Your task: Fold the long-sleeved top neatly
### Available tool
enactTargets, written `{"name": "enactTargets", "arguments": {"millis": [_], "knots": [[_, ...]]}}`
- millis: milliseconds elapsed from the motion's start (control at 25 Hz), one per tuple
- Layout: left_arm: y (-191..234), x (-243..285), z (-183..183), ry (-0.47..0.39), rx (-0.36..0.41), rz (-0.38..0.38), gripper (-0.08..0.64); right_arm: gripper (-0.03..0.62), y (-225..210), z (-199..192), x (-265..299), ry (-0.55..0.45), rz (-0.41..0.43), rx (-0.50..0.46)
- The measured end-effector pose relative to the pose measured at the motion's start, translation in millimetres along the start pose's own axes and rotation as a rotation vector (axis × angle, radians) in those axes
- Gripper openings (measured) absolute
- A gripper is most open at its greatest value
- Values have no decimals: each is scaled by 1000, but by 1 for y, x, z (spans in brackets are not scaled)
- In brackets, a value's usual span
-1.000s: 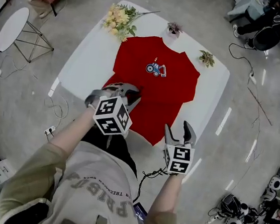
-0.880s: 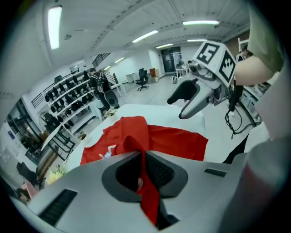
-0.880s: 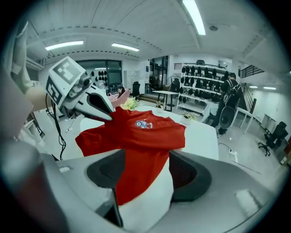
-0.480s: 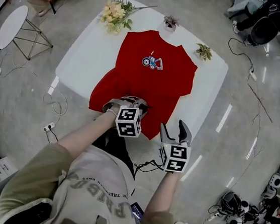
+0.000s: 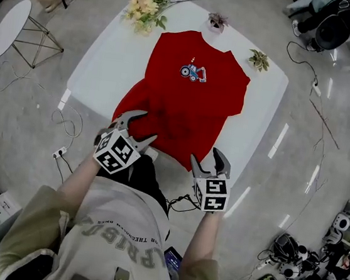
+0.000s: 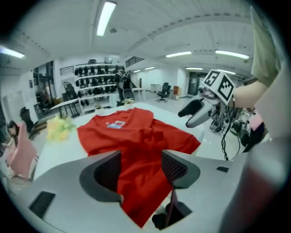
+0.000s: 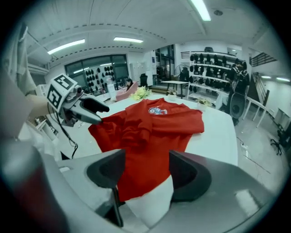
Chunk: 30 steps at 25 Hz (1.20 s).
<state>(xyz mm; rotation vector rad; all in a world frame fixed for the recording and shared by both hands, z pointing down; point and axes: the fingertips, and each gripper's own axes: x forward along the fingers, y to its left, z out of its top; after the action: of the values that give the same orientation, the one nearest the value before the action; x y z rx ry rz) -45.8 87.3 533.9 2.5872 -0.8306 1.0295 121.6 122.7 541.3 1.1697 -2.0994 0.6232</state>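
The red long-sleeved top (image 5: 190,97) lies spread on the white surface (image 5: 105,64), collar away from us and its near hem hanging over the surface's edge. Beyond the top's collar stand a bunch of yellow flowers (image 5: 143,12) and a small potted plant (image 5: 217,21), with a second small plant (image 5: 259,59) just off its far right shoulder. All three keep clear of the cloth, and nothing blocks our way to it. Well to the left of the top, down on the floor (image 5: 299,158), are a round side table (image 5: 11,27) and loose cables (image 5: 68,132). Our left gripper (image 5: 146,126) hovers at the top's near left edge. Its jaws have just been opening and now stand well apart, with cloth showing in the gap but no pad pressing it. Our right gripper (image 5: 205,157) sits just short of the top's near hem, its jaws equally wide and holding nothing. The cloth is soft and matte, flat across the chest, where a small blue and white print (image 5: 194,72) sits, and bunched into a rumpled ridge lower down. The surface is smooth, glossy and round-cornered.
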Motion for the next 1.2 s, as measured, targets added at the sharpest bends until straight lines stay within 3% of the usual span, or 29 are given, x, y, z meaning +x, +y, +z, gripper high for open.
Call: {"name": "enactTargets", "arguments": {"millis": [80,200,360,440,480,600,720,880,960,1080,1120,1200], "knots": [[23,-23,-43,111,-2,77,259,290,21,-9,4,48,64,-64],[40,-34,-96,275,76,144,262,290,44,-30,15,140,120,-157],[42,-25,-121,360,116,152,262,288,56,-57,27,262,129,-306],[42,-21,-126,393,157,149,258,273,53,-69,32,326,93,-388],[41,-21,-125,394,186,154,240,236,50,-73,33,346,64,-422],[48,-34,-110,313,286,240,58,118,43,-69,27,334,-9,-436],[49,-55,-96,208,327,264,50,57,39,-56,10,264,-72,-449],[39,-76,-92,102,384,210,46,55,42,-55,-13,155,-122,-455],[30,-74,-106,118,424,139,46,56,47,-71,-14,174,-123,-422],[18,-66,-136,192,506,53,48,58,57,-99,-5,262,-133,-455],[17,-64,-142,204,524,43,50,73,62,-106,-3,293,-122,-455],[13,-65,-147,222,518,21,103,232,74,-111,-3,337,-61,-370]]}}
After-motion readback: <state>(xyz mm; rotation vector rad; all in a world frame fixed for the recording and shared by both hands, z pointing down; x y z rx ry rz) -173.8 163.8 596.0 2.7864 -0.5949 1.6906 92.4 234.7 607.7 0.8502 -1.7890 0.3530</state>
